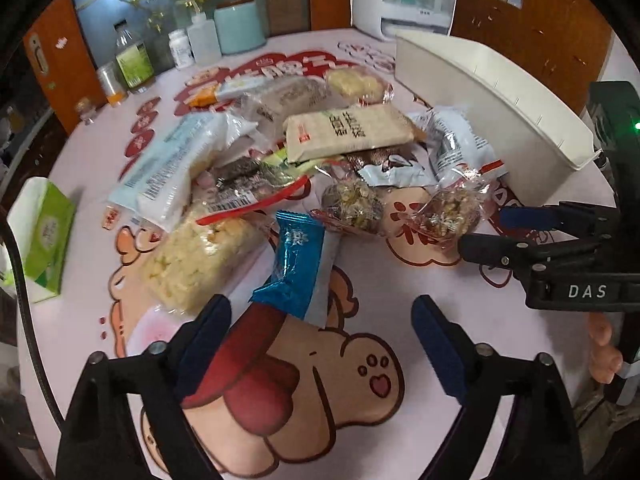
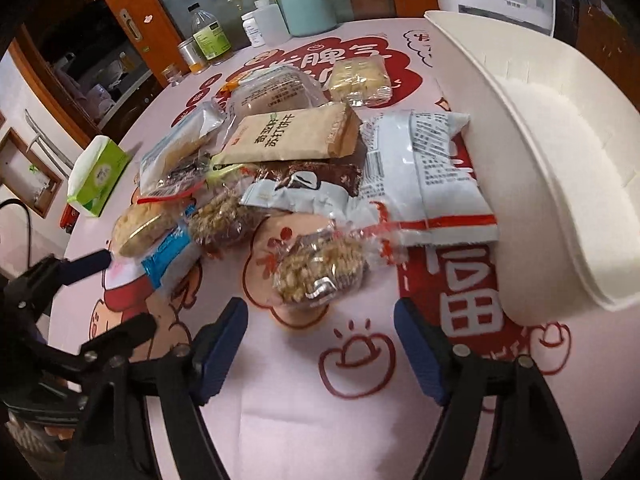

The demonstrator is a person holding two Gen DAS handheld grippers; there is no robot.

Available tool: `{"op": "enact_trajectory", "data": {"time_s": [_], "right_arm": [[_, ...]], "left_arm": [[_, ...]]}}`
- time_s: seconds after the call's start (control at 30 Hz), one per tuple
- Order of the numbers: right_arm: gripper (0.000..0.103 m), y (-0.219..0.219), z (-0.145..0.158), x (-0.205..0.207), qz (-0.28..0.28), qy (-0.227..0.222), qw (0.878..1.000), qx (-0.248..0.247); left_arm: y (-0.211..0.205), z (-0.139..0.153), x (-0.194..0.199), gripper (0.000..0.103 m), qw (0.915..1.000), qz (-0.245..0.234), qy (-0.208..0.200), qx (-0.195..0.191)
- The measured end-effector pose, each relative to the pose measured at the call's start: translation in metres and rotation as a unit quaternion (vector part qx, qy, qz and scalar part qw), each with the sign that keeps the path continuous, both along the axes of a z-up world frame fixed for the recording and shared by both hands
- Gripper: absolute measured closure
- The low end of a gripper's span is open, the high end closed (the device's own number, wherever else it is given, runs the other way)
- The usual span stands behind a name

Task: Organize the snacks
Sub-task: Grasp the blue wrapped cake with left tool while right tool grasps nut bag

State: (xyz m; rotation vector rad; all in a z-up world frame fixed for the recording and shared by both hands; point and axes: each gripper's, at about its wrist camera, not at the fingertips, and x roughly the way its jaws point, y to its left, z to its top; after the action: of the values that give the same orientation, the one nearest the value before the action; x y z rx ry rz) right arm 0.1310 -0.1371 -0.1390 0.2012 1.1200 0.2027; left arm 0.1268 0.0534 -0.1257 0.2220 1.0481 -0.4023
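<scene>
Nothing sorted yet — the snacks [image 1: 280, 160] lie heaped on the table [image 2: 320, 420] beside the white bin [image 2: 560, 200] (seemingly empty), while the left gripper [image 1: 320, 344] and right gripper [image 2: 320, 344] hover with jaws spread, holding nothing.

A smooth, faintly sheened printed cover [image 1: 360, 312] lies over the surface, under a heap of glossy, crinkled plastic wrappers. A blue foil-look packet [image 1: 298, 264] shines metallic; clear film bags [image 2: 320, 264] show rough, nutty clusters inside. One biscuit pack [image 2: 288, 136] looks like matt kraft paper. The white bin [image 2: 560, 184] is matt, smooth plastic. The fingers [image 1: 436, 344] of both tools are matt black plastic with blue pads and small bright metal pins. Behind stand a clear plastic bottle [image 1: 132, 56], a satiny mint canister [image 1: 240, 28], a soft green plastic tissue pack [image 1: 44, 236] and glossy brown wood doors [image 1: 540, 20].
</scene>
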Motion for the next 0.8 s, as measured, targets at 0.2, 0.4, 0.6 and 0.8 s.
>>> {"op": "enact_trajectory", "data": {"time_s": [0.2,0.4,0.6,0.8], "right_arm": [[0.028,0.005,-0.013,0.017,0.002,0.014,1.000,0.006],[0.036,0.010,-0.014,0.025,0.006,0.004,1.000,-0.001],[0.042,0.013,-0.014,0.030,0.007,0.003,1.000,-0.005],[0.051,0.014,-0.015,0.033,0.009,-0.005,1.000,-0.020]], "left_arm": [[-0.002,-0.016,0.024,0.025,0.9993,0.006,0.036,-0.001],[-0.008,-0.028,0.042,0.034,0.9981,0.008,0.060,0.008],[-0.014,-0.035,0.050,0.042,0.9979,0.007,0.062,0.020],[-0.014,-0.033,0.052,0.068,0.9980,0.016,0.055,0.026]]}}
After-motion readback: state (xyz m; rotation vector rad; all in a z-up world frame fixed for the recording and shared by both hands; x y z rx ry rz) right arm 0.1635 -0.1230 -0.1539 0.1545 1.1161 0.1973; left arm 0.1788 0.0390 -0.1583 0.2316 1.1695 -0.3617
